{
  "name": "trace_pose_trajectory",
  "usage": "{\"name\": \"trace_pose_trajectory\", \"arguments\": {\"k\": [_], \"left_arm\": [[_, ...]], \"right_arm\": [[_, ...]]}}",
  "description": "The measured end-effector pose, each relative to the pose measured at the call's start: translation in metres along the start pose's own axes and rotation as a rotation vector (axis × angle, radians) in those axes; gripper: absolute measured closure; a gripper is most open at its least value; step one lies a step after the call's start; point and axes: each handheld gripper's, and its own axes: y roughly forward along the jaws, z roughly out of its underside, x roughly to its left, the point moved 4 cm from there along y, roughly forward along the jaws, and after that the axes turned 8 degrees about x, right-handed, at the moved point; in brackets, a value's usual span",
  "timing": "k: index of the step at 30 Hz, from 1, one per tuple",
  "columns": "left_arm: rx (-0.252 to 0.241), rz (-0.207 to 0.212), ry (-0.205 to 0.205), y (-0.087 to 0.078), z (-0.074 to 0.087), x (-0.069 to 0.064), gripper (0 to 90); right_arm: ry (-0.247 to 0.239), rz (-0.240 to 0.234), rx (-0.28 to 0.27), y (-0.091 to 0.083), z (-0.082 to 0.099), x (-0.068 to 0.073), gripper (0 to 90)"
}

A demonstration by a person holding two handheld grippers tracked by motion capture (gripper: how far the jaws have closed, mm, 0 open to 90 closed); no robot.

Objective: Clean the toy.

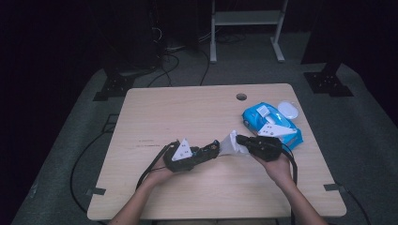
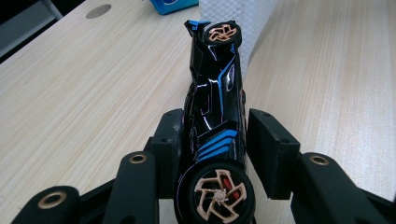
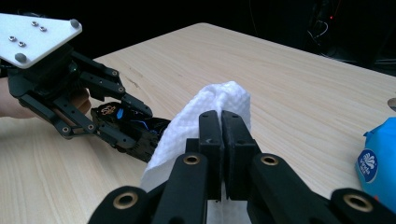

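Gripping a black toy car (image 2: 215, 116) with blue stripes and copper-coloured wheels, the left gripper (image 1: 213, 151) has its jaws closed on the car's two sides, as the left gripper view shows: the car stands between the pads on its side, one wheel near the camera and the other at the far end. In the high view the person's left hand (image 1: 162, 174) comes in from the near edge of the counter (image 1: 187, 112) and carries that gripper with its grey three-cornered plate (image 1: 182, 150) uppermost, the car held just above the wood near the middle of the counter.

Just past the car's far end hangs a white wipe (image 1: 231, 143), and the two appear to touch; the left gripper view shows the textured sheet right behind the far wheel. The right gripper (image 1: 240, 139) pinches this wipe, its jaws pressed together on a fold, which the right gripper view shows bulging up above the pads (image 3: 211, 135). The person's right hand (image 1: 277, 166) holds that gripper to the right of the car.

Farther off from the car, toward the right far part of the counter, lies a blue pack of wet wipes (image 1: 271, 124), and a white lid-like piece (image 1: 288, 110) sits just beside it. Farther still, a round hole (image 1: 241, 97) is cut in the counter near its far edge.
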Motion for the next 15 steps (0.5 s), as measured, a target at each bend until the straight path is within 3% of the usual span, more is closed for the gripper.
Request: {"name": "trace_pose_trajectory", "arguments": {"k": [15], "left_arm": [[-0.014,0.004,-0.004,-0.0011,-0.0016,-0.0002,57.6]], "right_arm": [[0.031,0.0,-0.032,-0.0077,-0.0007,-0.0056,87.2]]}}
